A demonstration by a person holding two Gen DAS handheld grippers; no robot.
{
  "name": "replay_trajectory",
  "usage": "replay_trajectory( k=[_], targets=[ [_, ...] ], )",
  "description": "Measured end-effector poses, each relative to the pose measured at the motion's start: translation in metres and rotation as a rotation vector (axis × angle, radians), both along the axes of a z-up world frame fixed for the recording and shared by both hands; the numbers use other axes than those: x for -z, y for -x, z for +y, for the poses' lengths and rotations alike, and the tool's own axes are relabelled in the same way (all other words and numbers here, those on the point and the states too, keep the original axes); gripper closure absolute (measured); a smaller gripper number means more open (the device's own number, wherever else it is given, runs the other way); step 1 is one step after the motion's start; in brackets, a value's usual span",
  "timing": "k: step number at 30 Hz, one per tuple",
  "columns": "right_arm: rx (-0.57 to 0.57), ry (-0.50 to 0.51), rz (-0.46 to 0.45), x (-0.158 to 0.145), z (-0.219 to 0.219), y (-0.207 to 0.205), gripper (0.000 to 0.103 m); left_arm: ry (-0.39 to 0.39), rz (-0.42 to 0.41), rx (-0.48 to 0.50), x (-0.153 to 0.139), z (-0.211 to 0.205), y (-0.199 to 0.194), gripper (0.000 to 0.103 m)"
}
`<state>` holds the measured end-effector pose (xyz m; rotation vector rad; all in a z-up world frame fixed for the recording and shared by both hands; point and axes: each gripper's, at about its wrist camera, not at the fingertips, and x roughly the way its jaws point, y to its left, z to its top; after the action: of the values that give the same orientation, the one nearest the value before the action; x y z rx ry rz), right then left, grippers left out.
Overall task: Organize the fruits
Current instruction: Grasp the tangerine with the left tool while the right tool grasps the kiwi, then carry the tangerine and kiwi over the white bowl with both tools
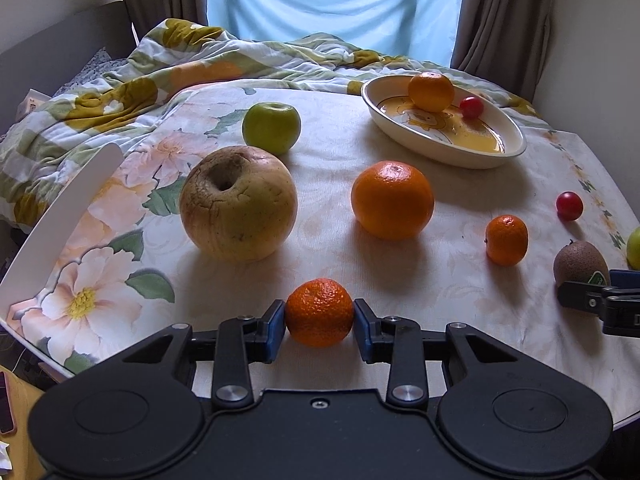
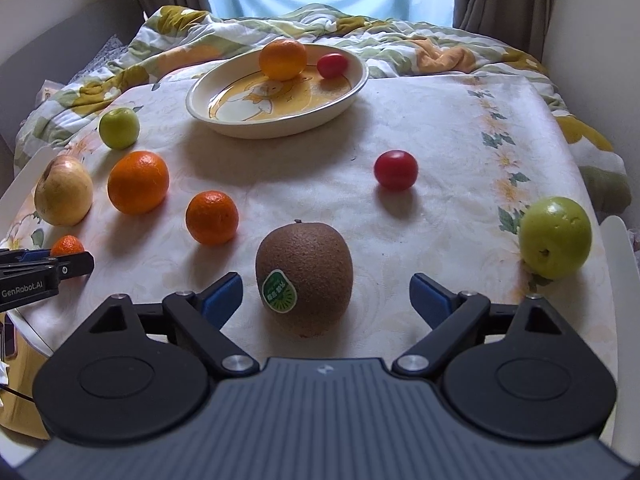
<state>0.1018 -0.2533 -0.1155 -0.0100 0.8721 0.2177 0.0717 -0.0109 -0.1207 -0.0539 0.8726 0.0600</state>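
Observation:
My left gripper [image 1: 319,314] is shut on a small mandarin [image 1: 319,312] that rests on the floral tablecloth. My right gripper [image 2: 326,296] is open with a brown kiwi [image 2: 305,278] between its fingers, not touching them. An oval dish [image 1: 444,148] at the back holds an orange [image 1: 431,91] and a red cherry tomato [image 1: 471,107]. Loose on the table are a large yellow pear-like fruit [image 1: 239,203], a green apple [image 1: 271,127], a big orange [image 1: 392,199], a second mandarin [image 1: 506,239], a red tomato [image 2: 395,169] and another green apple [image 2: 555,237].
A rumpled flowered quilt [image 1: 132,80] lies behind the table under a curtained window. A white chair back [image 1: 60,216] stands at the table's left edge, another [image 2: 618,248] at the right. A phone [image 1: 6,404] lies low at the left.

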Motion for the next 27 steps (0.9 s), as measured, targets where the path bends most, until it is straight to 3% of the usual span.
replay_trajectory(
  k=[2, 3, 4, 5, 17, 27],
  targets=[
    [-0.015, 0.008, 0.005, 0.003, 0.004, -0.003, 0.008, 0.003, 0.001, -0.005, -0.001, 0.0, 0.002, 0.064],
    [-0.019, 0.011, 0.006, 0.004, 0.005, -0.004, 0.016, 0.004, 0.001, -0.007, -0.001, 0.001, 0.003, 0.064],
    [-0.025, 0.013, 0.012, 0.006, 0.007, -0.006, 0.032, 0.005, 0.001, -0.009, -0.002, 0.001, 0.004, 0.064],
    [-0.037, 0.011, 0.015, 0.007, 0.008, -0.007, 0.035, 0.006, 0.0, -0.01, -0.003, 0.001, 0.005, 0.064],
    [-0.063, 0.012, 0.005, -0.015, 0.008, 0.006, 0.035, 0.024, -0.046, -0.032, -0.044, -0.006, 0.029, 0.064],
    [-0.075, -0.004, -0.038, -0.075, -0.007, 0.022, 0.035, 0.027, -0.125, -0.015, -0.109, -0.017, 0.043, 0.064]
  ],
)
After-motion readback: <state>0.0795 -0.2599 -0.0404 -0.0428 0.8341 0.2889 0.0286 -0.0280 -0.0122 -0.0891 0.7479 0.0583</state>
